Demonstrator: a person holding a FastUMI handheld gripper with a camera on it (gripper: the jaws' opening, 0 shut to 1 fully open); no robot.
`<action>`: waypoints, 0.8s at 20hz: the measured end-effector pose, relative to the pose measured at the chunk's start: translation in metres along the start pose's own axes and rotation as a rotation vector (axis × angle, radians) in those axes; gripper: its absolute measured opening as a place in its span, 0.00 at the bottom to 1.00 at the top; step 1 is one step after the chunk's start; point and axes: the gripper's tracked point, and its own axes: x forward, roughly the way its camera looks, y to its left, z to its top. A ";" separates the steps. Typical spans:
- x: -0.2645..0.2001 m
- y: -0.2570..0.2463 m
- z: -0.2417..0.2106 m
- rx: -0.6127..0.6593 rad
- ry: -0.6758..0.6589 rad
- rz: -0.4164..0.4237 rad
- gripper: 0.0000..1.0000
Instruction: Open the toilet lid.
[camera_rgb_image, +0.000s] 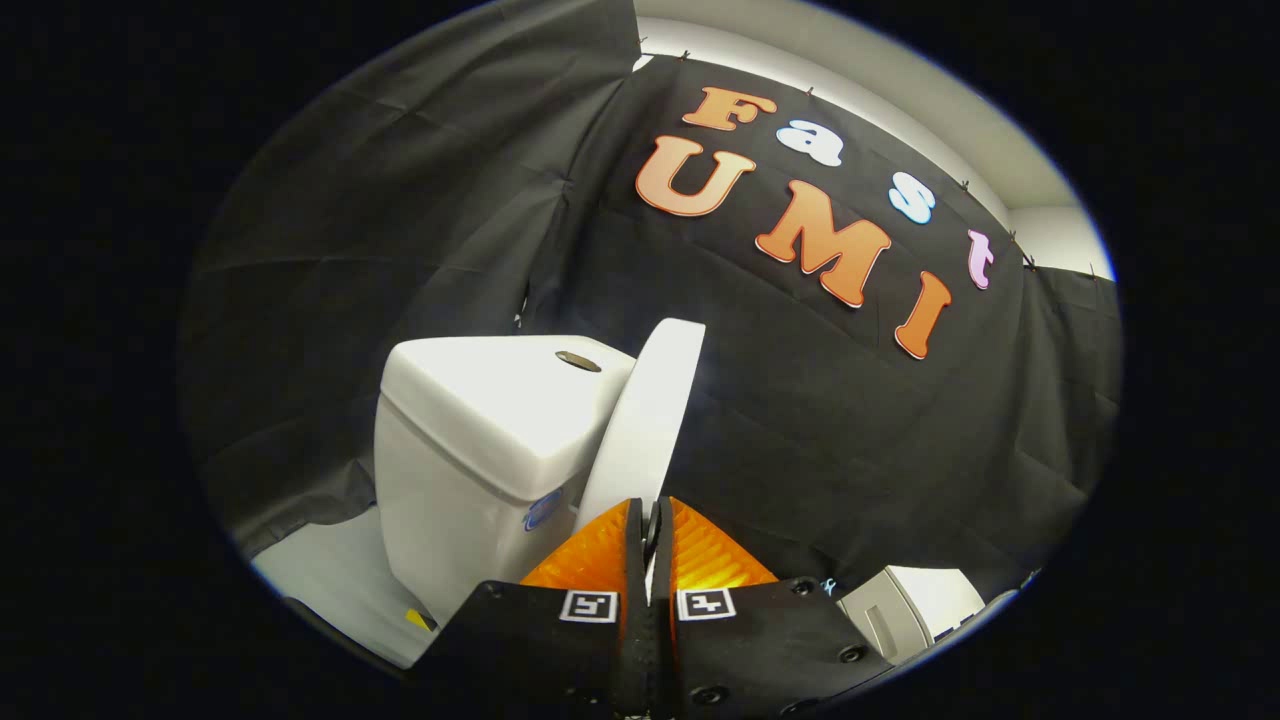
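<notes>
beside the tank (480, 420), lid (645, 420) stands almost upright
gripper (652, 530) pinches the lid's edge between both fingers; i judge only leaning it back and letting go is left.

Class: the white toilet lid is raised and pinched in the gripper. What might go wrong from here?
1. The gripper pinches only the thin rim of the white plastic toilet lid; it may slip and drop.
2. The lid stands apart from the white ceramic cistern; released now, it might fall shut.
</notes>
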 end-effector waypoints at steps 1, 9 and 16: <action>0.000 0.000 0.000 -0.003 0.003 -0.005 0.08; -0.003 -0.010 -0.003 0.046 0.037 0.010 0.11; -0.013 -0.016 0.017 0.281 0.000 0.164 0.22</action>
